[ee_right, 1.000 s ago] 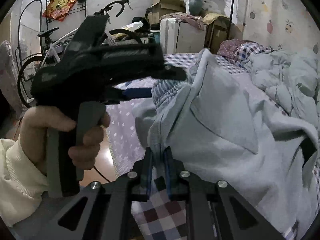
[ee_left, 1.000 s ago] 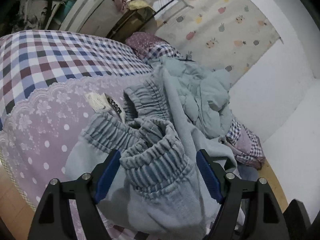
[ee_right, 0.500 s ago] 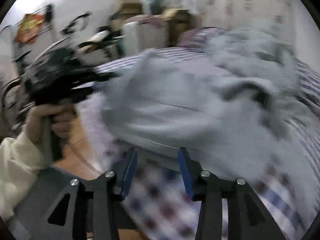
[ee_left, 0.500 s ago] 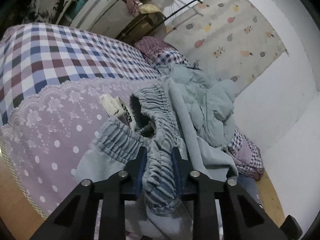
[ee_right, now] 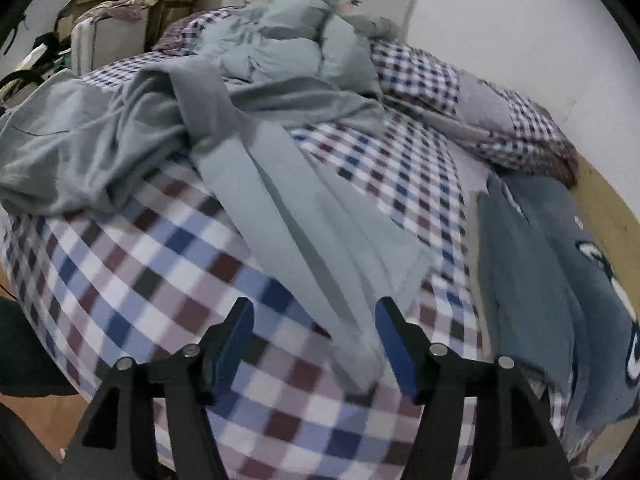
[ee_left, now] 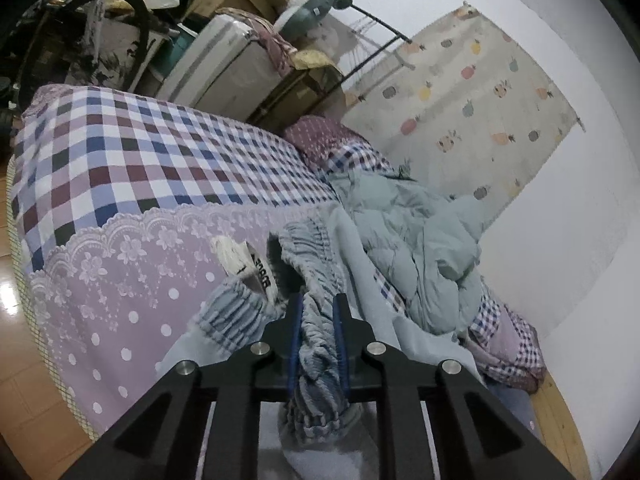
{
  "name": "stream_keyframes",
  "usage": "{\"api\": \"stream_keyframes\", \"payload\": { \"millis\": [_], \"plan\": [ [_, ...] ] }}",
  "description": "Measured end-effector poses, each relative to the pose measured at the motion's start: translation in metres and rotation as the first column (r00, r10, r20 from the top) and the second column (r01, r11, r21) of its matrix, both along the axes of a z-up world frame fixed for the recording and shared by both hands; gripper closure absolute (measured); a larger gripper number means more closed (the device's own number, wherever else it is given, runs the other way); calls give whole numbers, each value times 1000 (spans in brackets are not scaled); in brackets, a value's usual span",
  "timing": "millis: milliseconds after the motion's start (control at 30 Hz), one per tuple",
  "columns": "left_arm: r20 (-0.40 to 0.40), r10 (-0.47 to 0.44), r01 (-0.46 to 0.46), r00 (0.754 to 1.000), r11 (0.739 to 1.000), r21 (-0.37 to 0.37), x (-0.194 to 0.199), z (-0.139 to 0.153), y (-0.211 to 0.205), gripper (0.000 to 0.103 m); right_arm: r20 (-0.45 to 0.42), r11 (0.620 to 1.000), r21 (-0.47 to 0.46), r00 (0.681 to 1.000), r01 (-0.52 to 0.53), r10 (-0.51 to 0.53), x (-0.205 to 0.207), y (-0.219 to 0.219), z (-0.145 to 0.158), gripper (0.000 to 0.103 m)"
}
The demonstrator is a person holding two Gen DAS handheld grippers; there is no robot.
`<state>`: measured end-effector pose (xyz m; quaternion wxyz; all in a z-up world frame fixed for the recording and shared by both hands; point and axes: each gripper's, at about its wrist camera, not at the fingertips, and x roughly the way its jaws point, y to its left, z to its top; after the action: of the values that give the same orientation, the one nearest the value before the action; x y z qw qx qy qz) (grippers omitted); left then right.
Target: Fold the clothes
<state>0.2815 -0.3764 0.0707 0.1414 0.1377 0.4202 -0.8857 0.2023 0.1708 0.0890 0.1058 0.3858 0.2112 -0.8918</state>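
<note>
In the left wrist view, the left hand-held gripper [ee_left: 317, 330] at lower centre is clamped on the ribbed elastic waistband [ee_left: 318, 344] of the grey-blue trousers [ee_left: 224, 320]. A white label [ee_left: 244, 262] sticks out of the waist opening just left of the blue pads. The garment's long axis runs from lower centre up and to the right, toward a crumpled pale green quilt [ee_left: 420, 248]. The checked and lilac bedspread [ee_left: 120, 168] fills the left, with boxes and a suitcase [ee_left: 224, 64] stacked at upper left.

Only the right wrist view shows the trouser legs [ee_right: 320, 240]: they run from the bunched upper left diagonally down to lower centre, ending between the wide-open fingers of the right hand-held gripper [ee_right: 316, 340], which hold nothing. A folded dark blue garment [ee_right: 560, 300] lies at the right edge, apart from the legs.
</note>
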Motion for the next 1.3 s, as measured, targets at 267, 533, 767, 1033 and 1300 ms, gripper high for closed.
{"api": "stream_keyframes", "payload": {
  "millis": [267,533,767,1033,1300],
  "plan": [
    [5,55,-54,998,995,-80,-9,13,9,91,13,1000,-29,1000,2,-2,-7,21,-18,37],
    [63,-36,44,997,989,-142,-40,13,22,27,40,1000,27,999,-10,8,-45,29,-39,87],
    [170,-120,153,978,968,-199,-84,18,34,63,-119,996,90,993,27,-16,-58,55,15,97],
    [60,-46,57,997,982,-178,-62,42,16,83,-364,955,78,900,288,-241,-52,161,118,98],
    [8,66,-65,998,991,-115,7,30,-2,85,-200,877,2,859,481,-471,-29,264,90,97]
  ]
}}
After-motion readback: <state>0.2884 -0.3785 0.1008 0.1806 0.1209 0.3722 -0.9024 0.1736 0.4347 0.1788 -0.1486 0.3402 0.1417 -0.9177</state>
